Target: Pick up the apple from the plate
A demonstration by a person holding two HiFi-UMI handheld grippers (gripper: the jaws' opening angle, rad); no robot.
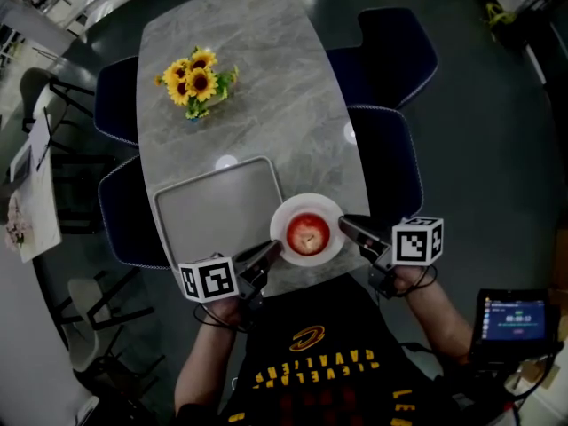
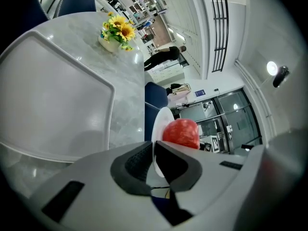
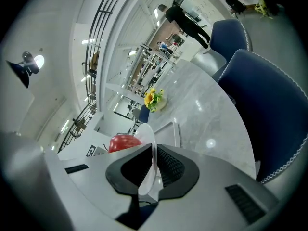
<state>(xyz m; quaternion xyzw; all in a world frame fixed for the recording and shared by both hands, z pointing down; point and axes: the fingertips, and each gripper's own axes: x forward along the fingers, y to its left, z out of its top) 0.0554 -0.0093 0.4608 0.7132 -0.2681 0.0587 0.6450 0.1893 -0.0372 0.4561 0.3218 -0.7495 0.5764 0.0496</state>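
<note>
Grey marble-look table (image 1: 266,78), seen from the head view. White plate (image 1: 282,216) sits at the near edge, just right of an empty grey tray (image 1: 217,207). Red apple (image 1: 307,233) lies on the middle of the plate, untouched by either tool. Left gripper (image 1: 266,254) comes in from the lower left. In the left gripper view its jaws are nearly together and pinch the thin plate rim edge-on, with the apple just beyond the pads. Right gripper (image 1: 348,226) comes in from the right. In the right gripper view its jaws are likewise nearly shut and clamp the opposite rim, the white edge standing between the ribbed pads. The plate is thus gripped on both sides, with the apple between the two grippers. Cannot tell whether the plate's underside touches the table. Bunch of sunflowers (image 1: 197,80) stands well apart, toward the far end of the table. Dark blue chairs (image 1: 390,56) stand along both long sides. The person's dark shirt (image 1: 311,362) fills the bottom of the head view.
</note>
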